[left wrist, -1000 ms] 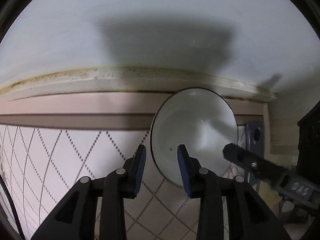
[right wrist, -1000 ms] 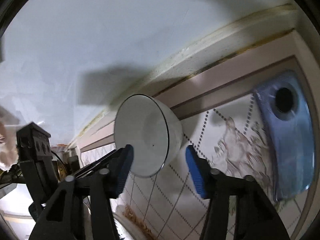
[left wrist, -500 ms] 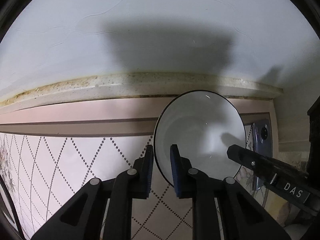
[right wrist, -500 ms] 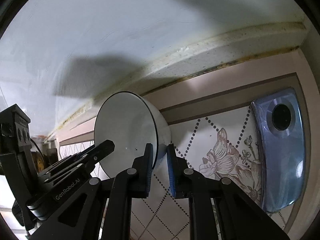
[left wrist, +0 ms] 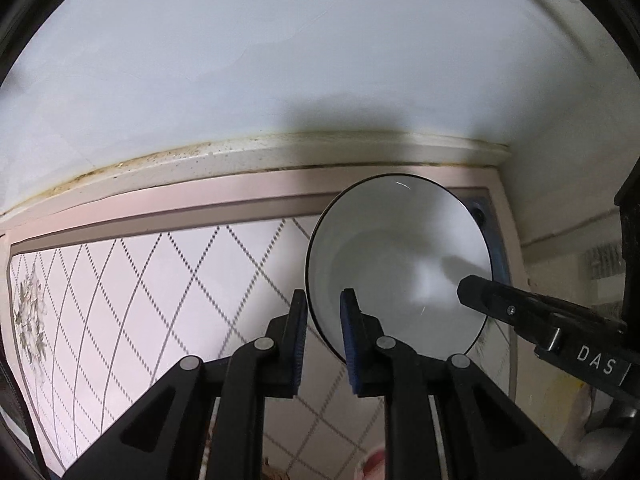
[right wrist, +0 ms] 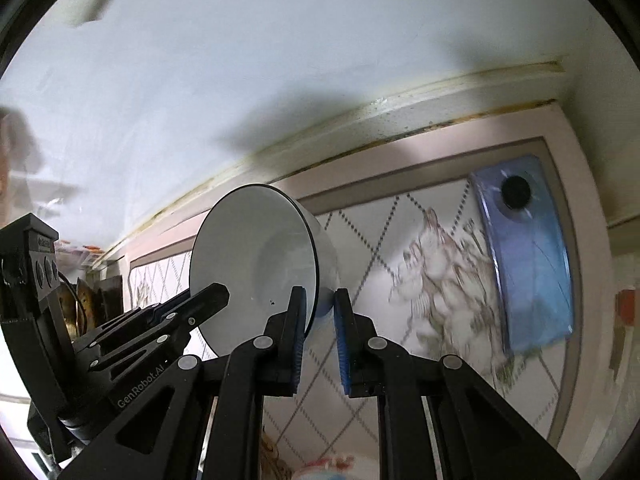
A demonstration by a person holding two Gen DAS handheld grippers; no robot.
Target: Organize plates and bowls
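Note:
A white bowl with a thin dark rim hangs above the patterned table mat, held from both sides. My left gripper is shut on its left rim, one blue pad inside and one outside. My right gripper is shut on the opposite rim of the same bowl, which tilts towards the left there. Each gripper shows in the other's view: the right one's finger at the bowl's right edge, the left one's finger at its left edge.
A blue phone lies face down on the mat's right end, partly hidden behind the bowl in the left wrist view. The mat has a diamond pattern and flower prints. A pale wall and its ledge run close behind.
Both grippers closed onto the bowl's rim, then lifted it off the mat. The bowl now hangs higher, and more of the mat and phone show beneath.

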